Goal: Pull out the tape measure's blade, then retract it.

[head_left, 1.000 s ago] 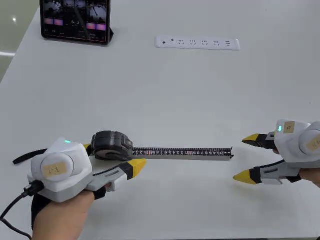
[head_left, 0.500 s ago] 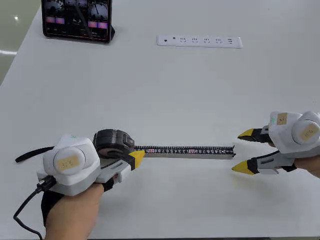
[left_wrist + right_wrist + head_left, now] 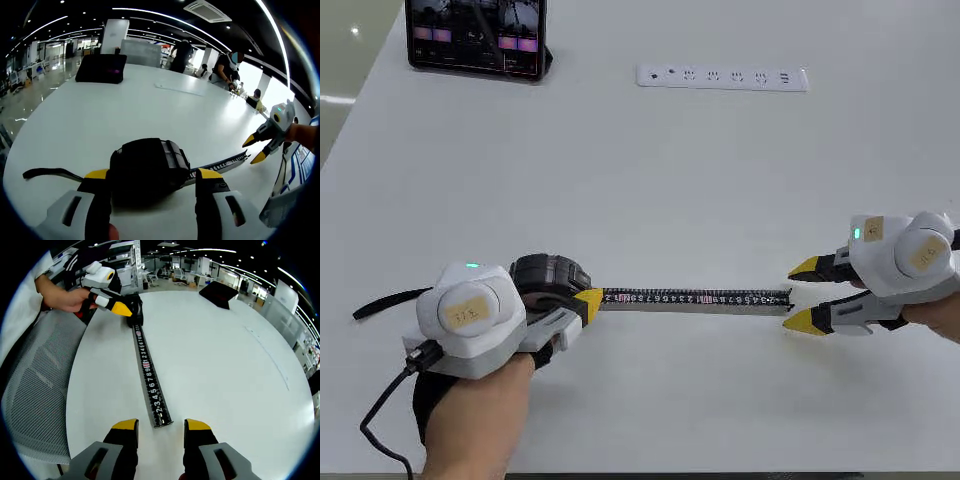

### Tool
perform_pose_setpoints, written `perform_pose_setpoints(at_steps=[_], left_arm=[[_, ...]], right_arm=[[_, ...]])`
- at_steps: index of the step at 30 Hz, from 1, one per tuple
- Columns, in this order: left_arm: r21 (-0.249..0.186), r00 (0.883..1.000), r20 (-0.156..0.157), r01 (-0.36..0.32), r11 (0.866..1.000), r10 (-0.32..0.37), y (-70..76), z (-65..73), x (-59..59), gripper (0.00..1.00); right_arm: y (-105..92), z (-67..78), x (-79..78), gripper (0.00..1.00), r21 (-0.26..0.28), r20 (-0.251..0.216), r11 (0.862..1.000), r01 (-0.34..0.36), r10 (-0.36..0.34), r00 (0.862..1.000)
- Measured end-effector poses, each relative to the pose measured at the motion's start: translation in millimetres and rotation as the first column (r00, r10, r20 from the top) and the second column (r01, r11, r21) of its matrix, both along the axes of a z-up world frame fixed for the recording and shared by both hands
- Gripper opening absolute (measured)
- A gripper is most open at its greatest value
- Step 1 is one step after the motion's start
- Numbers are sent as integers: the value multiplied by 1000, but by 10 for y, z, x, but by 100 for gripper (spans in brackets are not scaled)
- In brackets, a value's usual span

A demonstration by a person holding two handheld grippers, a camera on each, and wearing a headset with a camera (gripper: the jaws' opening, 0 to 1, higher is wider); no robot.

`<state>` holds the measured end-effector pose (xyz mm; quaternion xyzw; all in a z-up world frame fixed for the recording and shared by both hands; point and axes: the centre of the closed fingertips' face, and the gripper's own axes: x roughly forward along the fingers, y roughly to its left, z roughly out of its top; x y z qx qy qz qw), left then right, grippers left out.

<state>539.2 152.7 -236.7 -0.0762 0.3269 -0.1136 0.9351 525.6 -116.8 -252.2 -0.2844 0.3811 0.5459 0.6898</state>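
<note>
Tape measure [image 3: 548, 280] sits between the left gripper's [image 3: 152, 176] jaws, black case flat on the white table [image 3: 670, 180]. Jaws are closed in on both sides of the case; in the left gripper view the yellow tips hug its flanks with no visible gap. Black strap [image 3: 385, 305] trails off the case on the table, out past that gripper's far side from the blade.

Blade [image 3: 695, 298] is pulled out, lying flat and straight on the table, running from the case mouth toward the right gripper [image 3: 800, 295]. Numbers face up.

Blade end [image 3: 162, 422] lies right at the right gripper's fingertips, in line with the gap between them. That gripper is partly open and has hold of nothing: one yellow tip on each side of the blade end, both clear of it in the right gripper view. Jaw tips hover close to the table; cannot tell if they touch it.

The two grippers face each other along the blade, well apart. A bare hand holds each one; a black cable [image 3: 385, 400] hangs off the back of the left one.

Well beyond both grippers, a white power strip [image 3: 722, 78] lies flat, and a dark tablet [image 3: 475, 35] stands propped with its screen lit, at the far corner on the left gripper's side.
</note>
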Motion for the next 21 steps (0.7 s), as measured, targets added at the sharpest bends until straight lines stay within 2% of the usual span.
perform_pose_setpoints(at_steps=[5,7,21], left_arm=[[1,1000,-5,-17,1000,17,16,-14,12,62],[-20,1000,-6,-29,999,29,16,-9,20,62],[-41,999,-13,-51,998,50,28,-5,31,60]], right_arm=[[-3,-23,19,31,-5,3,1000,-4,4,1000],[-4,-27,24,30,-6,6,1000,-9,9,1000],[20,-27,23,24,-10,11,999,-41,41,999]])
